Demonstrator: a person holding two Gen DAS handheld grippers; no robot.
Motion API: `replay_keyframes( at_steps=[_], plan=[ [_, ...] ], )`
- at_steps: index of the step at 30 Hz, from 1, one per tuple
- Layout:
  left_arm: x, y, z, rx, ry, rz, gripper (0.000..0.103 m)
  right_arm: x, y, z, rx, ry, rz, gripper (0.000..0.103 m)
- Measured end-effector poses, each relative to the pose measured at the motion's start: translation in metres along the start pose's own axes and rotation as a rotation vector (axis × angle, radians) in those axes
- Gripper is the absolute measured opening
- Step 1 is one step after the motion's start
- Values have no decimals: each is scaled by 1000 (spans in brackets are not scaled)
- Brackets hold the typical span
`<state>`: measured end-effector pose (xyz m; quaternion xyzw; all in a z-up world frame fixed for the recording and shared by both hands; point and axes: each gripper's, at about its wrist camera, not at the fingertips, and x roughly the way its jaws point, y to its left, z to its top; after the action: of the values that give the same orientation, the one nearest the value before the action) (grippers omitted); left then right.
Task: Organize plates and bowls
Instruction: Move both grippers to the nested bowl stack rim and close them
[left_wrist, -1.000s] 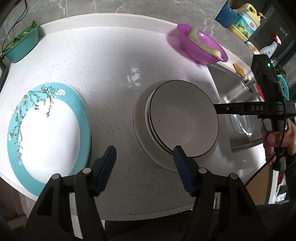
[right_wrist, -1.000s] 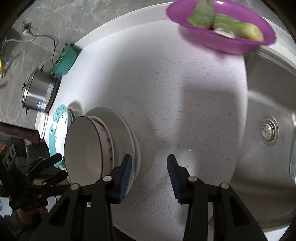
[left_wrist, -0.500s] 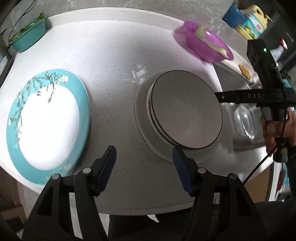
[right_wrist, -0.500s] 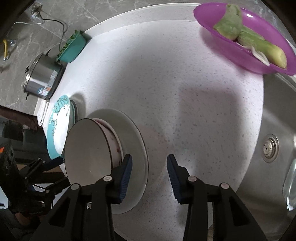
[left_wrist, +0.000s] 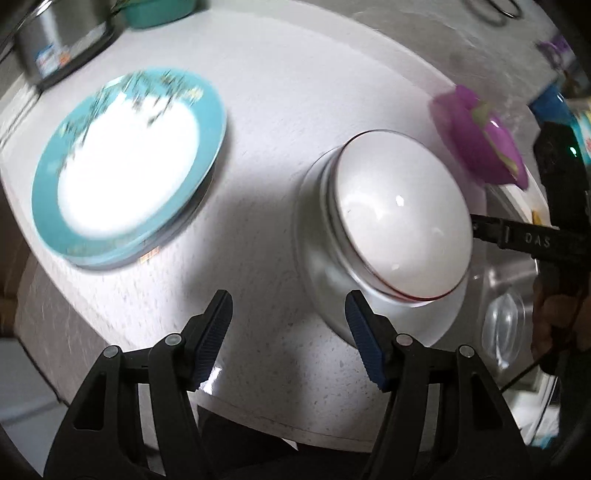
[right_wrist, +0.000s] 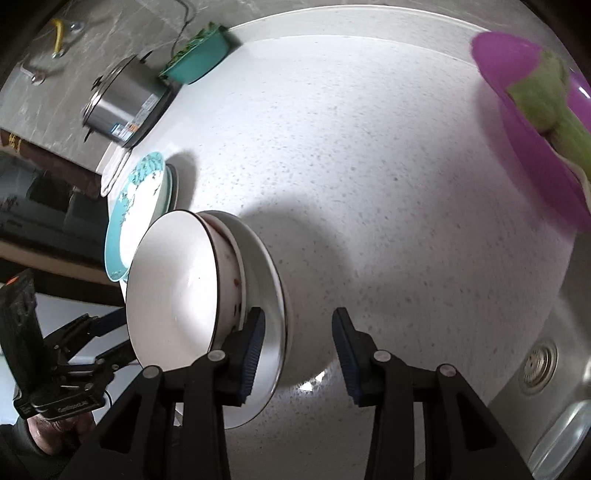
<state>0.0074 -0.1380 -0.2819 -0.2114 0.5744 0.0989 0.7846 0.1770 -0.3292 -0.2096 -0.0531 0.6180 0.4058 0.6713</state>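
1. My left gripper (left_wrist: 288, 332) was spread wide and held nothing, low over the near counter (left_wrist: 280, 122).
2. Right gripper (right_wrist: 297, 345) was spread too, its left pad beside the white plate (right_wrist: 271, 295).
3. Bowls (left_wrist: 402, 221) sat stacked on that plate.
4. The teal plate (left_wrist: 125, 162) lay well left, blurry.

The left wrist view is smeared: the teal-rimmed plate (left_wrist: 125, 166) shows its flower pattern as streaks, and the pot (left_wrist: 55, 40) label is unreadable. The purple bowl (right_wrist: 535, 122) runs off the right edge in the right wrist view. The stacked bowls (right_wrist: 184, 291) hide part of the white plate (right_wrist: 269, 295) beneath.
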Motion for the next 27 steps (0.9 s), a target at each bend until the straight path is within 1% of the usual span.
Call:
replay_keyframes(
  at_steps=[4, 6, 8, 11, 13, 14, 18, 21, 24, 27],
  plan=[
    [9, 3, -8, -63, 2, -30, 61, 9, -1, -2, -15, 24, 7, 42],
    [17, 5, -7, -92, 12, -34, 61, 13, -2, -3, -19, 36, 15, 42],
    [20, 6, -4, -113, 0, -32, 62, 15, -4, -4, -22, 36, 25, 42],
    [25, 1, 0, -101, -25, 15, 62, 17, -7, -2, -33, 27, 34, 42],
    [30, 2, 2, -109, -25, 21, 62, 20, -6, 1, -41, 23, 38, 41],
    [33, 1, 2, -107, -27, 18, 60, 20, -5, 2, -45, 21, 42, 41],
    [43, -6, 1, -90, -19, 14, 60, 21, -5, 2, -62, 15, 57, 41],
    [47, -12, 4, -75, -32, 46, 60, 22, -4, 1, -76, 7, 62, 41],
    [49, -15, 6, -74, -55, 51, 60, 24, -2, 1, -99, 0, 53, 41],
    [55, -18, 15, -75, -59, 65, 62, 27, -1, 0, -102, 1, 59, 40]
  ],
)
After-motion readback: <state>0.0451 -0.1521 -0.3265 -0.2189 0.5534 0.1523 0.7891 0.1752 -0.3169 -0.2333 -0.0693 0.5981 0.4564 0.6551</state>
